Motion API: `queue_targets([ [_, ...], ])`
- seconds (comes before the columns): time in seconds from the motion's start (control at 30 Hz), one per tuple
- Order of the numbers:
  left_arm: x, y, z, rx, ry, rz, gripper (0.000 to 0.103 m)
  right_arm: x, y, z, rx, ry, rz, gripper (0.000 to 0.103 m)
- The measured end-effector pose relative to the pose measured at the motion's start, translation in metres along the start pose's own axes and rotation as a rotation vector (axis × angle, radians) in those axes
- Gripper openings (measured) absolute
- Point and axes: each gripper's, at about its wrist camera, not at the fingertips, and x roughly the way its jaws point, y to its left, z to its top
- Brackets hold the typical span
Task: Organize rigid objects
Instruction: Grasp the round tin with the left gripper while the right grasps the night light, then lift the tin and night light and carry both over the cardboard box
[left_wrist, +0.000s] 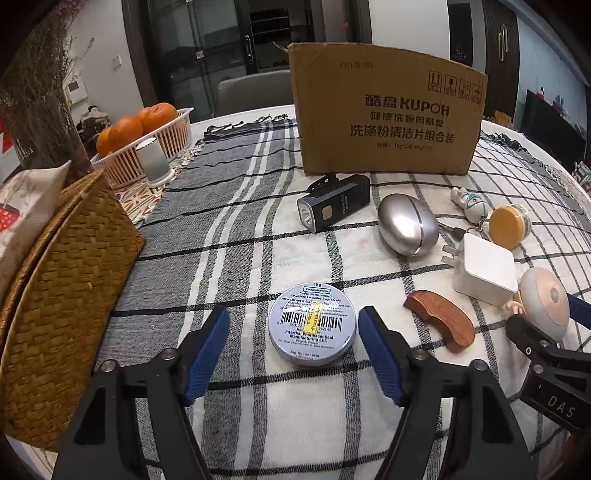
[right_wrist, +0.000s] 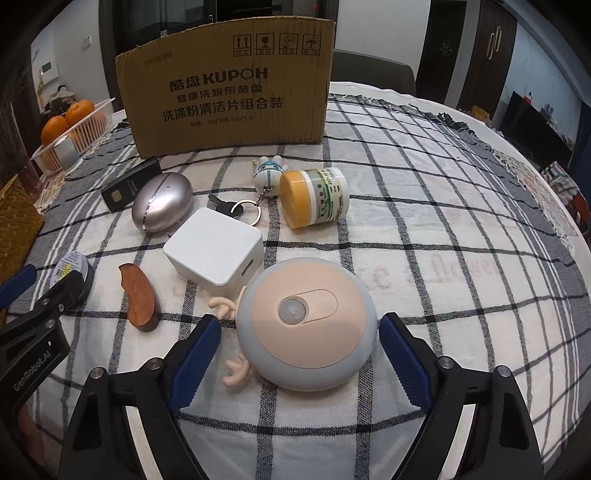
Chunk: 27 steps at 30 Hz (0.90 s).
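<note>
A round metal tin (left_wrist: 312, 326) with a barcode label lies on the checked cloth between the fingers of my open left gripper (left_wrist: 293, 325), not touched. My open right gripper (right_wrist: 299, 334) straddles a round grey and peach night light (right_wrist: 306, 321) with small antlers, apart from it. Nearby lie a wooden comb (left_wrist: 441, 320) (right_wrist: 139, 297), a white charger (left_wrist: 484, 268) (right_wrist: 214, 251), a silver egg-shaped case (left_wrist: 408, 229) (right_wrist: 161, 206), a black flashlight (left_wrist: 334, 206), a yellow-lidded jar (right_wrist: 314, 197) and a keychain figure (right_wrist: 269, 176). A cardboard box (left_wrist: 384, 110) (right_wrist: 229, 88) stands behind them.
A woven basket (left_wrist: 55, 295) stands at the left. A white basket of oranges (left_wrist: 144, 136) and a grey cup (left_wrist: 155, 162) sit at the back left. The table's edge curves round at the right (right_wrist: 554, 206).
</note>
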Motion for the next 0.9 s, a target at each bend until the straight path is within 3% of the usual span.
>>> queue_targets([
  [0.13,0.004,-0.003,0.001,0.014,0.004,-0.012,0.064,0.002,0.001,0.0,-0.007,-0.005,-0.007,0.086],
  [0.2,0.008,-0.005,0.001,0.023,0.019,-0.024,0.052,0.002,0.001,-0.001,-0.011,-0.009,-0.014,0.08],
  [0.23,0.01,-0.006,0.001,0.026,0.029,-0.035,0.051,0.001,0.001,-0.001,-0.015,-0.013,-0.018,0.08],
  [0.53,-0.003,-0.009,-0.003,0.038,-0.008,-0.073,0.051,-0.003,-0.003,-0.003,-0.003,-0.02,0.018,0.08],
  [0.9,-0.047,-0.008,0.007,0.008,-0.068,-0.122,0.051,-0.04,-0.008,-0.001,0.012,-0.108,0.061,0.08],
])
